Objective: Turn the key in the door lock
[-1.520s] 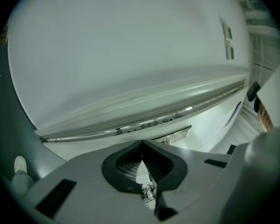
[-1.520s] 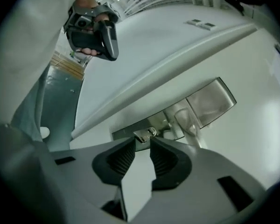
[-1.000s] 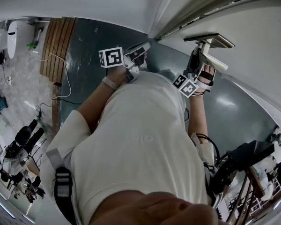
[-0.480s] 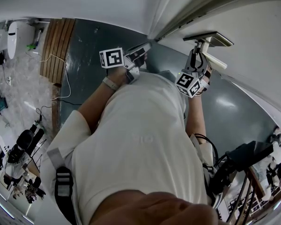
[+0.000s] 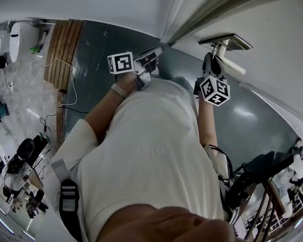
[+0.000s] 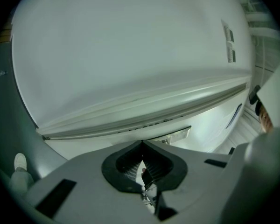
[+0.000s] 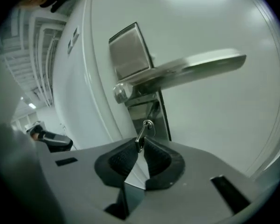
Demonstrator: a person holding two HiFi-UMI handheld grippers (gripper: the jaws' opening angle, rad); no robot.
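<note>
White door (image 7: 224,139) across the whole right gripper view, with a brushed-metal lever handle (image 7: 191,68) reaching out to the right from a tall metal lock plate (image 7: 130,52). Just below the handle, on the same plate, a small key (image 7: 142,133) sticking out of the keyhole toward the near side, leaning a little to the left. Right gripper (image 7: 140,147) straight in front of it, jaws just closed in to a narrow gap, dark ribbed pads (image 7: 158,160) pinching the near end of the key at their very tips.

From the head view, steeply from above: a person (image 5: 151,150) in a pale shirt facing the door, both arms raised. Right gripper at the right, just under the handle, with the right marker cube (image 5: 214,91) on its near side; key too small to make out here. Left gripper (image 5: 156,51) at the left, well apart from the handle, pointing level toward the door frame (image 5: 202,19), with the left marker cube (image 5: 120,63) beside it.

In the left gripper view, jaws fully together with nothing between them, aimed at white door and frame mouldings. Grey floor (image 6: 14,111) at the far left, and possibly a pale shoe (image 6: 19,161) low at the left.
</note>
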